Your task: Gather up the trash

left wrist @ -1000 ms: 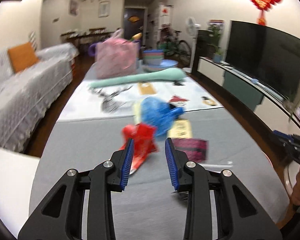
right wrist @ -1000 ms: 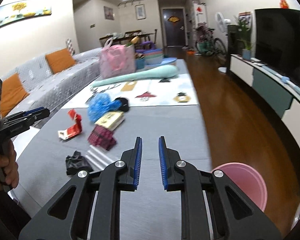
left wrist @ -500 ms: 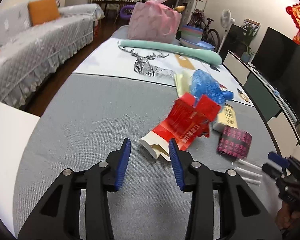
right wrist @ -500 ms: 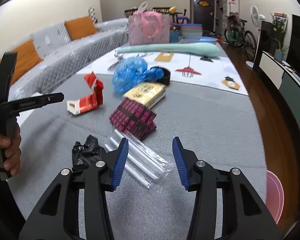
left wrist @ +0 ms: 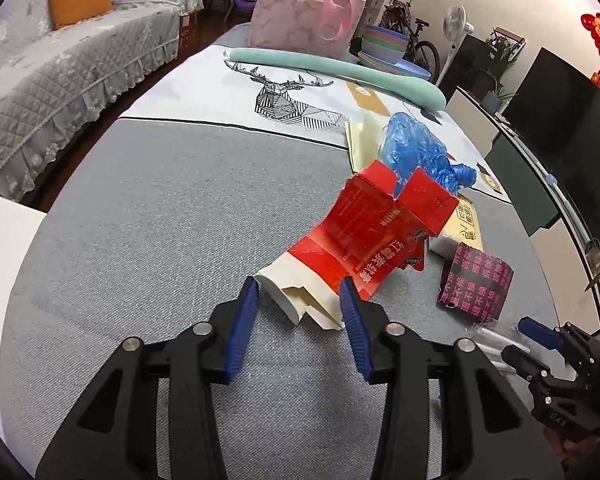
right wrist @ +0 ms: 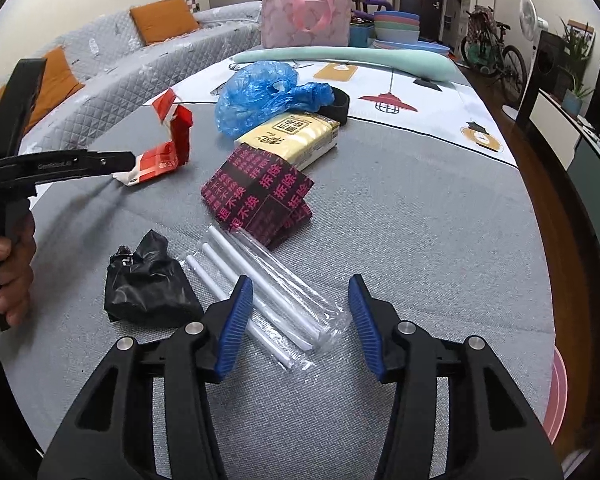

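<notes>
A torn red carton (left wrist: 372, 236) lies on the grey tablecloth (left wrist: 160, 240). Its cream end sits between the jaws of my left gripper (left wrist: 299, 294), which are closing without a clear press on it. Seen from the right wrist view, the left gripper (right wrist: 130, 159) meets that carton (right wrist: 168, 152) at table level. My right gripper (right wrist: 300, 284) hovers low over clear-wrapped white straws (right wrist: 260, 292). Its jaws are closing, and the straws' near ends lie between them untouched. A crumpled black bag (right wrist: 148, 284) lies just left of the straws.
A pink-and-black printed packet (right wrist: 260, 196), a yellow tissue pack (right wrist: 296, 136) and a blue plastic bag (right wrist: 260, 92) sit mid-table. Farther back are a long green cushion (left wrist: 340, 72), a pink gift bag (left wrist: 304, 16) and stacked bowls (right wrist: 396, 28). A pink bin (right wrist: 556, 396) stands off the table's right edge; a sofa (left wrist: 60, 72) runs along the left.
Both grippers sank toward the table and tilted downward. The left closed in on the red carton's end. The right opened wider and came over the straws.
</notes>
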{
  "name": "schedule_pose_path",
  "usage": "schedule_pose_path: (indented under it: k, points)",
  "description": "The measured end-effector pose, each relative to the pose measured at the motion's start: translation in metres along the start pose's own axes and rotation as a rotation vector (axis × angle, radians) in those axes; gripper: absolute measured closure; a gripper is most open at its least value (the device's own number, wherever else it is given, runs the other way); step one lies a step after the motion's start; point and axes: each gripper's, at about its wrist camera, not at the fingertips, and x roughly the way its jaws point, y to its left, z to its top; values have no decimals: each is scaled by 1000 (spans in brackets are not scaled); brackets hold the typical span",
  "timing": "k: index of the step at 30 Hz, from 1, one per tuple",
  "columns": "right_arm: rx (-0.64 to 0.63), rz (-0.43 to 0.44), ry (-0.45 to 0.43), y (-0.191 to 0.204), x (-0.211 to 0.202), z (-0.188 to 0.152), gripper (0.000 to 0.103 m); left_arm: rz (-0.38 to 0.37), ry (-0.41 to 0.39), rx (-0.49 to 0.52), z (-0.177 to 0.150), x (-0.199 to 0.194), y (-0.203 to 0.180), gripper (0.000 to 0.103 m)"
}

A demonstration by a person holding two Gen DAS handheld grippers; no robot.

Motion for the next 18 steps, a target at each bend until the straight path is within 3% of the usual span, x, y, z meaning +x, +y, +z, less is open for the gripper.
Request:
schedule_pose_path:
  k: [5, 10, 18]
  points:
    - [-56, 10, 4, 10, -3, -4, 81, 13, -2, 10, -1, -1, 1, 91]
    - [-101, -2, -12, 19, -10, -7, 98, 36, -31, 17, 2, -8, 1, 97]
    - [-71, 2, -76, 15, -33, -5, 98, 71, -106, 72, 6, -27, -10, 101]
